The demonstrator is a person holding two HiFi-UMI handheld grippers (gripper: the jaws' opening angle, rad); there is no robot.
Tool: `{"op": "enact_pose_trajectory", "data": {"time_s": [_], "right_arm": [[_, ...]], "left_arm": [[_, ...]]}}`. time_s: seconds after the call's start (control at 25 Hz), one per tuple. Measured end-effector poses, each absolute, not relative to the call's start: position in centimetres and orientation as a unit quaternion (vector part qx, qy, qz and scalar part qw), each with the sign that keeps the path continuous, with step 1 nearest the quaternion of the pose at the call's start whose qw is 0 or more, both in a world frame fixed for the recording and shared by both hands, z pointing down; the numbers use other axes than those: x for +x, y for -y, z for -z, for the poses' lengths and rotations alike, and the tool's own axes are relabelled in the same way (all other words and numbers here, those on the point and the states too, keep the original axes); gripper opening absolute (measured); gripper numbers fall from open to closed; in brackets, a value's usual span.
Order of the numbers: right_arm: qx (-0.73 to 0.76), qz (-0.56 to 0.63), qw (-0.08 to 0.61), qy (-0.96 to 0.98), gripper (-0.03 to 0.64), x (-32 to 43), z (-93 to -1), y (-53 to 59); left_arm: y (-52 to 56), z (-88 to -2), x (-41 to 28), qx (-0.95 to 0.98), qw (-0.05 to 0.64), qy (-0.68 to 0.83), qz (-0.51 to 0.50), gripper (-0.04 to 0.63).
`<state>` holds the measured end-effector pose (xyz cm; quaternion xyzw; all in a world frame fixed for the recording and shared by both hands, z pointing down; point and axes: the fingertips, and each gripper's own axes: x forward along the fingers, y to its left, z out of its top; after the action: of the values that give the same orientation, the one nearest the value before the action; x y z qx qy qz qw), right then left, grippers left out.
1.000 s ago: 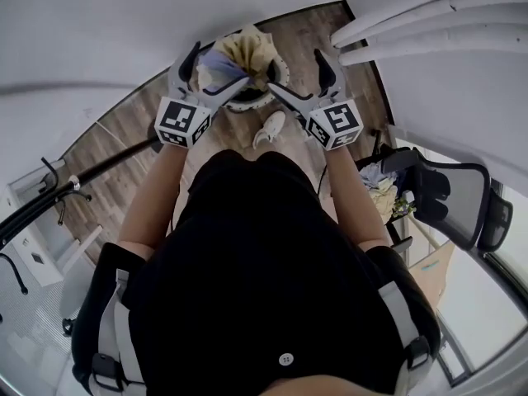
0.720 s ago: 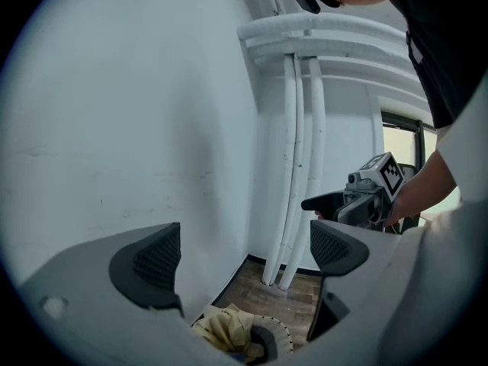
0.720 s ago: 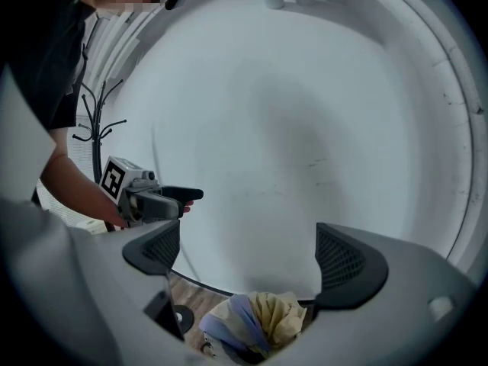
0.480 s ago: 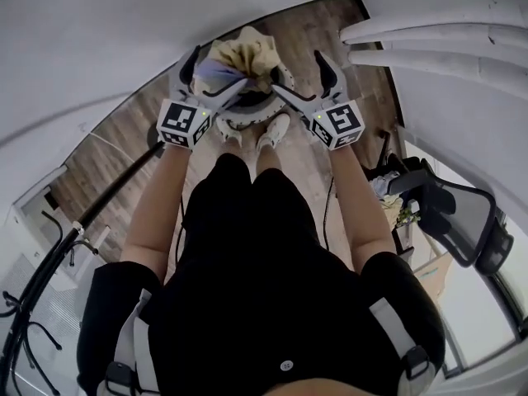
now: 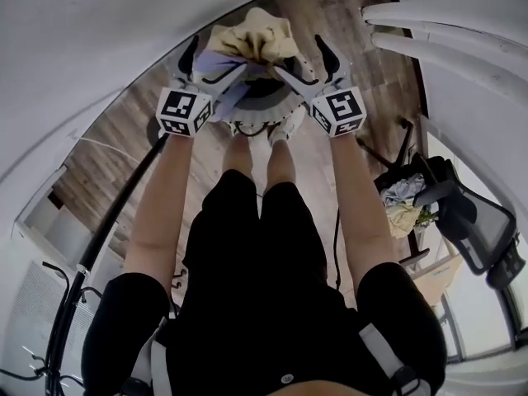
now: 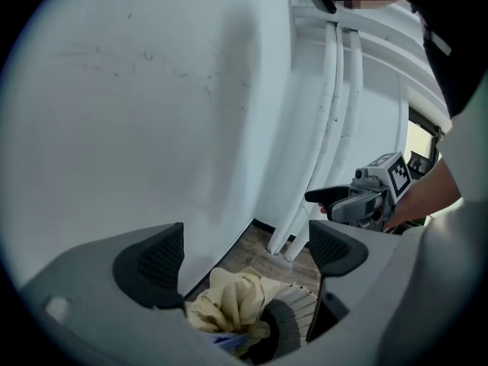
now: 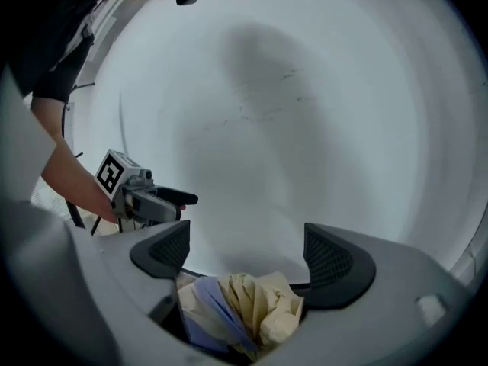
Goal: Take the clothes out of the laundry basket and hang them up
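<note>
Left gripper [image 5: 216, 60]: jaws spread wide, nothing pinched; it hangs over the left side of the heap
Right gripper [image 5: 299, 56]: jaws wide apart as well, though they have just been closing a little; nothing is pressed between the pads, and the heap lies just beyond them
Laundry basket [image 5: 257, 127]: round, white and slatted; it stands on the wood floor at the far side by the white wall, just past the person's shoes [image 5: 285, 125]
Clothes: a cream garment [image 5: 252, 38] is crumpled on top and stands proud of the rim; a lavender-blue garment [image 5: 216, 63] is tucked under it toward the left
Handling: I'd judge both soft, light and limp; they should sag and trail once lifted; not fragile, hardly slippery
Where to take hold: a thick fold at the crest of the cream garment, pinched deep so that thin cloth does not slide out (a collar or shoulder would suit hanging better, but I cannot pick one out in the bundle)
Risk: the lavender-blue piece may drag up with the cream one
</note>
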<state>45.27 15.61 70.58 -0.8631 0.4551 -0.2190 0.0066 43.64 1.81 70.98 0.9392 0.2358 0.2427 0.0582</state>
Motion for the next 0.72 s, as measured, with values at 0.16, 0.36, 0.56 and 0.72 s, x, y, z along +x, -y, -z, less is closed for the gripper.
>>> {"op": "enact_pose_trajectory", "data": {"time_s": [0.16, 0.36, 0.56, 0.72], "right_arm": [[-0.847, 0.260, -0.023, -0.463, 0.440, 45.6, -77.0, -14.6], [-0.827, 0.316, -0.036, -0.464, 0.433, 46.4, -84.1, -13.7], [-0.811, 0.358, -0.033, -0.461, 0.428, 47.6, -89.4, -12.8], [-0.805, 0.389, -0.031, -0.448, 0.416, 48.9, -93.5, -12.7]], "left_arm": [[0.2, -77.6, 44.0, 0.931, 0.053, -0.224, -0.283, 0.497], [0.7, -83.9, 44.4, 0.916, 0.035, -0.235, -0.324, 0.497], [0.4, -89.2, 45.0, 0.894, 0.012, -0.259, -0.366, 0.495], [0.5, -93.0, 46.3, 0.883, 0.009, -0.264, -0.388, 0.491]]}}
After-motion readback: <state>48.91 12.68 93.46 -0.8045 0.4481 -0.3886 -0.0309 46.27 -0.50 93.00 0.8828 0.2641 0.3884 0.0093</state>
